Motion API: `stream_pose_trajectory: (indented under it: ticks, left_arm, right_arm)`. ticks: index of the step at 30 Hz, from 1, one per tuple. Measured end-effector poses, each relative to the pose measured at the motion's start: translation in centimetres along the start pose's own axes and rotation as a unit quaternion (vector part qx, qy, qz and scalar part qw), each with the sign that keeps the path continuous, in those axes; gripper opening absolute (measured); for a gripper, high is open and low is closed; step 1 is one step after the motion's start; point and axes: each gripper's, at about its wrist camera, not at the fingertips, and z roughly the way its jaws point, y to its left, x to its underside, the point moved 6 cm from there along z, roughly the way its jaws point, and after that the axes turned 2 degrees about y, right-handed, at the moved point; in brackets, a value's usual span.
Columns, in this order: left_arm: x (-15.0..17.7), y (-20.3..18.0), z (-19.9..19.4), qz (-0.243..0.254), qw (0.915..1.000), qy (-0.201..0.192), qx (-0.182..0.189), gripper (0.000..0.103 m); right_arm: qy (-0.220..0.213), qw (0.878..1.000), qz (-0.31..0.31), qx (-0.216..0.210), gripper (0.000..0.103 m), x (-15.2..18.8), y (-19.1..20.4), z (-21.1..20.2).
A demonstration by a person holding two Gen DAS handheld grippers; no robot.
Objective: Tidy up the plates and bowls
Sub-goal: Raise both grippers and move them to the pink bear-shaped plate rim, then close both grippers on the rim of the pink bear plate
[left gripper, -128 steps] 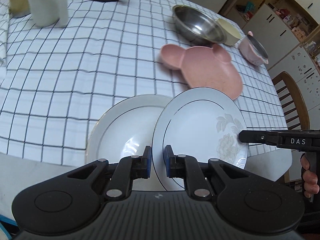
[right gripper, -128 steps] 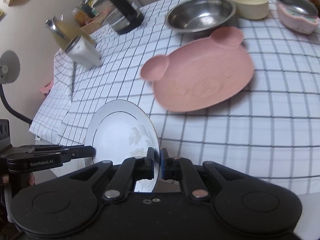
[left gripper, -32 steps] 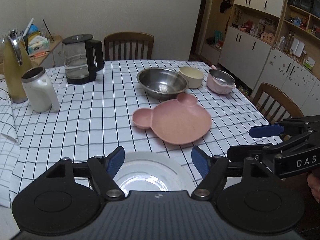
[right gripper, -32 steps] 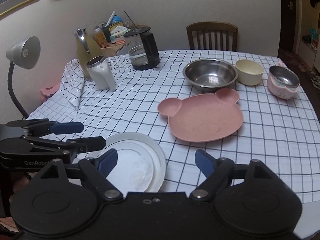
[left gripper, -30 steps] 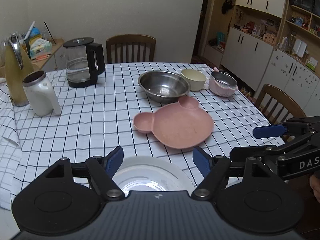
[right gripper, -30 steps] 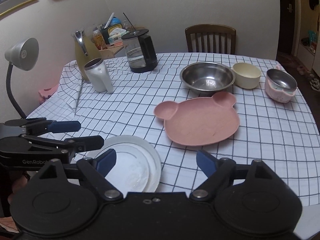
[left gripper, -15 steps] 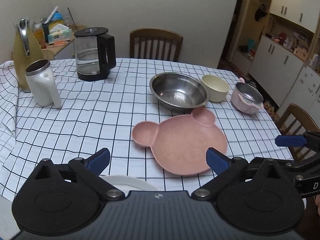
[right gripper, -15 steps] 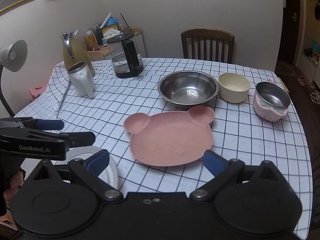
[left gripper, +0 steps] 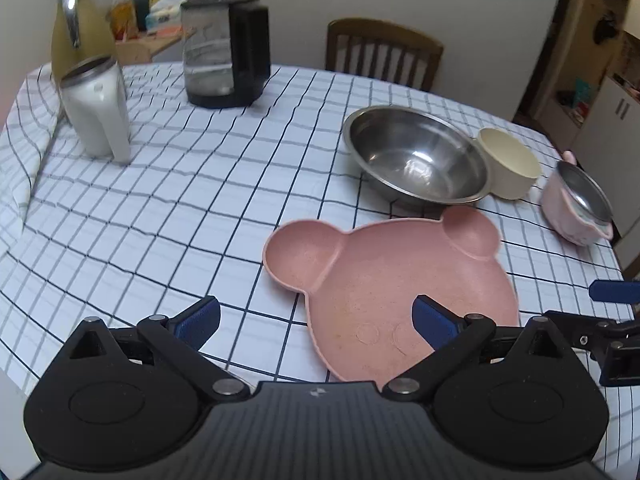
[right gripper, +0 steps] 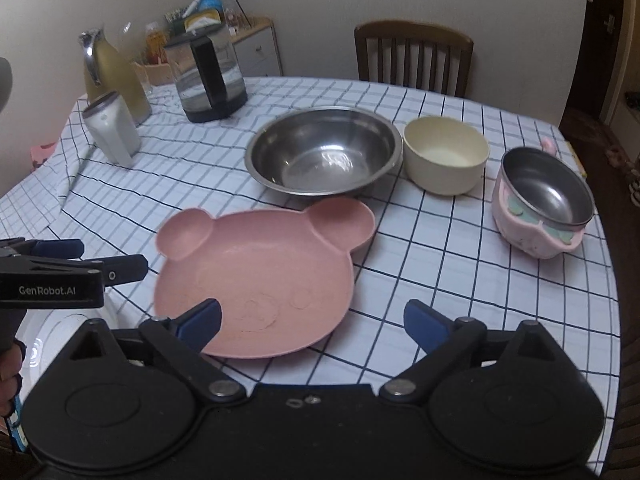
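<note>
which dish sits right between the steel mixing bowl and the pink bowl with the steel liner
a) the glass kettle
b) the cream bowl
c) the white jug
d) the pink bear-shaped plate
b: in the right wrist view the cream bowl stands in the back row beside the steel mixing bowl, with the pink bowl on its other side; the pink bear-shaped plate lies in front of that row.

Bare checked tablecloth (left gripper: 168, 216) beside kettle (left gripper: 224, 48)

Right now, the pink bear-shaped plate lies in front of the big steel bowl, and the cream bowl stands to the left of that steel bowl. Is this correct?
Not quite. The cream bowl stands to the right of the big steel bowl, as the right wrist view shows. The pink bear-shaped plate does lie in front of the steel bowl.
</note>
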Motion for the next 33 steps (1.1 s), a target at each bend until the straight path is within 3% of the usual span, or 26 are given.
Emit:
stream_pose_trajectory:
  ticks: [5, 12, 15, 18, 20, 24, 33]
  left_arm:
    - [-0.1, -0.2, 2.7, -0.01, 0.999, 0.027, -0.034, 0.102]
    - [-0.2, -0.5, 5.0, -0.028, 0.997, 0.054, -0.048, 0.101]
    - [-0.1, -0.6, 5.6, -0.028, 0.9963, 0.064, -0.05, 0.088]
    - [0.0, -0.7, 6.1, -0.032, 0.9953, 0.077, -0.05, 0.065]
    - [0.1, -0.7, 6.4, -0.036, 0.9945, 0.084, -0.05, 0.06]
    - [0.3, -0.6, 6.6, -0.045, 0.994, 0.09, -0.042, 0.04]
    - [0.1, -0.8, 6.1, -0.04, 0.9946, 0.086, -0.04, 0.018]
  right_arm:
    - [0.022, 1.0, -0.01, 0.005, 0.092, -0.4, -1.2, 3.0]
    - [0.043, 0.999, -0.013, 0.006, 0.078, -1.2, -2.6, 5.9]
    - [0.047, 0.999, -0.016, 0.002, 0.071, -1.5, -2.8, 6.7]
    - [0.047, 0.999, -0.021, 0.001, 0.065, -1.7, -2.7, 7.2]
    - [0.049, 0.999, -0.019, -0.001, 0.058, -1.8, -2.8, 7.5]
    - [0.054, 0.998, -0.015, -0.006, 0.043, -1.8, -2.8, 8.0]
    - [0.056, 0.998, -0.004, -0.01, 0.012, -1.6, -2.6, 8.0]
